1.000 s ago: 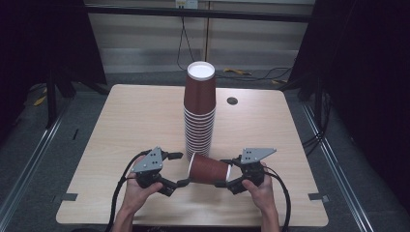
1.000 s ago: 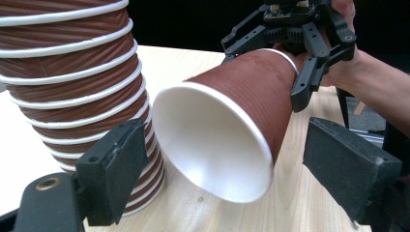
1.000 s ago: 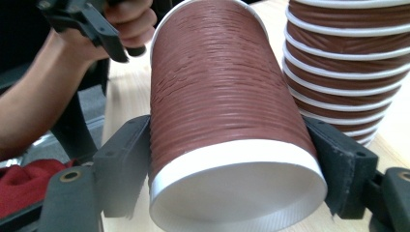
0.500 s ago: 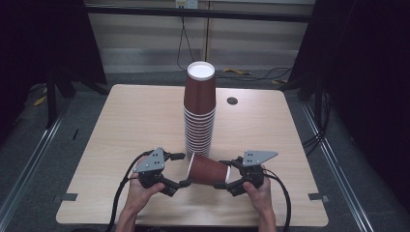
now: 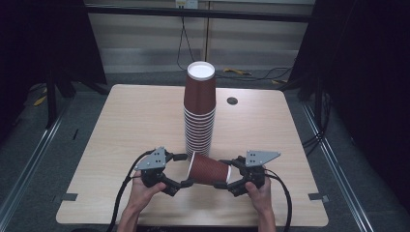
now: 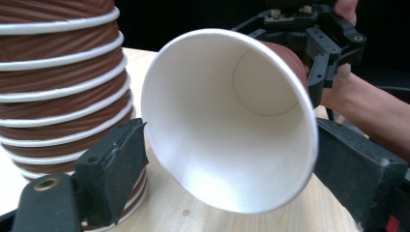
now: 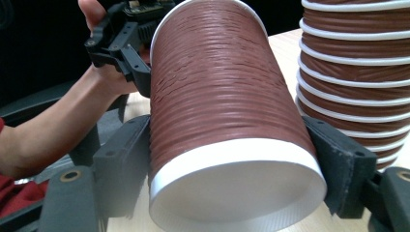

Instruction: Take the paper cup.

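Observation:
A brown ribbed paper cup (image 5: 210,169) lies level just above the table, between my two grippers. My right gripper (image 5: 223,174) is shut on its base end, and the pads press both sides in the right gripper view (image 7: 227,128). My left gripper (image 5: 183,169) flanks the white rim. Its jaws have just been opening. The rim (image 6: 231,130) sits between them, round and undented. A tall stack of the same cups (image 5: 199,111), upside down, stands right behind the held cup.
The wooden table (image 5: 121,125) has a small black round cap (image 5: 232,101) at the back right. Cables trail from both grippers toward the near edge. Dark floor and metal rails surround the table.
The left gripper's jaws stand a little wider around the cup's rim. Both hands and the cup have stayed almost in place.

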The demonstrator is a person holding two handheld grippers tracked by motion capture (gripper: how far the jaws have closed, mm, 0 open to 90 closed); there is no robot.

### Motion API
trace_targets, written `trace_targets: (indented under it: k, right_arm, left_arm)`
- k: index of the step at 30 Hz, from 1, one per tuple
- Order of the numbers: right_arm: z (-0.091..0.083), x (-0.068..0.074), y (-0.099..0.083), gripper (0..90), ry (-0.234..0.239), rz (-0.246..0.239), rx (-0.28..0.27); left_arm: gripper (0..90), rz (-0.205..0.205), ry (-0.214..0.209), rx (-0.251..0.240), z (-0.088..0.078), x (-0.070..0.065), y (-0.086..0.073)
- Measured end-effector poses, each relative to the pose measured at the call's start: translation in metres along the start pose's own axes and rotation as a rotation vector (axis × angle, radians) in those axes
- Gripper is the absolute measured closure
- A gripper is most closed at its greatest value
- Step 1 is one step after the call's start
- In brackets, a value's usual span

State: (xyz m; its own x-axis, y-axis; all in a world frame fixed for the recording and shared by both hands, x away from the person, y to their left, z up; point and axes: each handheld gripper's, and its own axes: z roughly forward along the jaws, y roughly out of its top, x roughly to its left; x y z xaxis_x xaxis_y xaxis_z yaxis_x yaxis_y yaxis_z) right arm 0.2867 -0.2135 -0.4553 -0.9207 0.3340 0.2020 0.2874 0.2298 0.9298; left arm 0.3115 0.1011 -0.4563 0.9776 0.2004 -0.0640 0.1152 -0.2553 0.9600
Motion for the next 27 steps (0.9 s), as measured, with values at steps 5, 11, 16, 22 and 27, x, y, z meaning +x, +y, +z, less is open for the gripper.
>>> trace_targets:
  k: [5, 11, 16, 22, 27]
  right_arm:
    - [0.0, 0.0, 0.001, 23.7, 0.023, -0.014, -0.01]
    - [0.004, 0.002, 0.002, 23.6, 0.035, -0.028, 0.009]
    - [0.008, 0.003, 0.002, 23.6, 0.041, -0.034, 0.016]
    - [0.01, 0.004, 0.003, 23.6, 0.046, -0.041, 0.02]
    - [0.01, 0.004, 0.003, 23.5, 0.057, -0.047, 0.024]
  left_arm:
    - [3.5, 0.002, -0.002, -0.002, 0.002, -0.001, 0.0]
    - [0.0, 0.009, -0.026, -0.005, 0.008, -0.001, 0.0]
    - [0.0, 0.012, -0.052, -0.006, 0.011, 0.0, 0.001]
    - [0.0, 0.024, -0.069, 0.014, 0.017, 0.0, 0.003]
    - [0.0, 0.037, -0.081, 0.021, 0.02, -0.003, 0.003]
